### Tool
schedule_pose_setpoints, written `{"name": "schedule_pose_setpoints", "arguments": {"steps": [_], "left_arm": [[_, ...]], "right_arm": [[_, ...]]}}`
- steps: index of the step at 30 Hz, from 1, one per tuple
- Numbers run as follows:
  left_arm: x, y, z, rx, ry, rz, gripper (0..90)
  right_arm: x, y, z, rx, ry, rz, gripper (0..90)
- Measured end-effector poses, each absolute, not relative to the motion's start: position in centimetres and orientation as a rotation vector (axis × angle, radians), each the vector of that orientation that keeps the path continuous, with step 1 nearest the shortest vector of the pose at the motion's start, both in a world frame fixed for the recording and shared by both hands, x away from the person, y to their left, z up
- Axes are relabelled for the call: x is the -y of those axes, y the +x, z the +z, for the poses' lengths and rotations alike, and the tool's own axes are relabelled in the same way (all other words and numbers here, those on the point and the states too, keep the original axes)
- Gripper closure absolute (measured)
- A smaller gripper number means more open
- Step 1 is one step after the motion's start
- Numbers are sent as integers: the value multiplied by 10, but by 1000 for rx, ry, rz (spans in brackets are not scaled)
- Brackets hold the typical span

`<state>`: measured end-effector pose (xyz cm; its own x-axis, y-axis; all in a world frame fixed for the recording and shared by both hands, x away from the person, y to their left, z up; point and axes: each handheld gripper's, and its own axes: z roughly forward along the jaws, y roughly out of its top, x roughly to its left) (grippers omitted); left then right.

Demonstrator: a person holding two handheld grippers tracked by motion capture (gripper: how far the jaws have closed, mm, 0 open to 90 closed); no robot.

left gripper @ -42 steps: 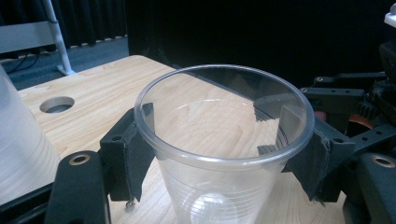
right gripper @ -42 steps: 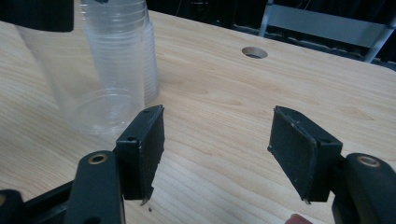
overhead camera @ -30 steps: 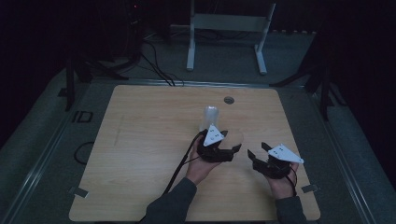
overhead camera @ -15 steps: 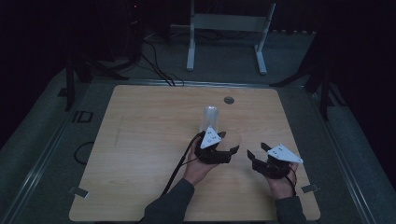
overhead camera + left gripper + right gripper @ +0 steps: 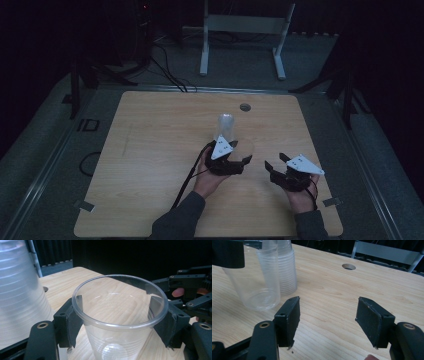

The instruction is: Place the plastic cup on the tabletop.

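High view: left claw point(image 5: 239, 161) clamped on clear cup point(image 5: 243, 148), just beside cup stack point(image 5: 225, 127) on counter point(image 5: 150, 150); right claw point(image 5: 276, 163) near, jaws apart, holding nothing.
Left gripper view: pads point(image 5: 71, 321) press both sides of cup point(image 5: 120, 322) below rim; stack point(image 5: 20, 290) at left.
Right gripper view: right claw point(image 5: 328, 315) apart over bare counter point(image 5: 332, 290); held cup point(image 5: 254, 287) touches stack point(image 5: 285, 270).

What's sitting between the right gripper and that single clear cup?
Only bare wooden table between the right gripper and the clear cup, seen in the right gripper view.
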<state>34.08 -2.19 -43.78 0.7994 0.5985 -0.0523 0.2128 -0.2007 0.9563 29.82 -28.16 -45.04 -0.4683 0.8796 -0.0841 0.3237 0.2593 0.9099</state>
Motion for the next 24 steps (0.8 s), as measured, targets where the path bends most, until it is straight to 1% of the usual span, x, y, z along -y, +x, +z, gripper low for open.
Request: {"name": "schedule_pose_setpoints", "arguments": {"steps": [24], "left_arm": [[9,343,-450,-662,1792,427,288]], "right_arm": [[281,299,-452,-1934,1092,1182,354]]}}
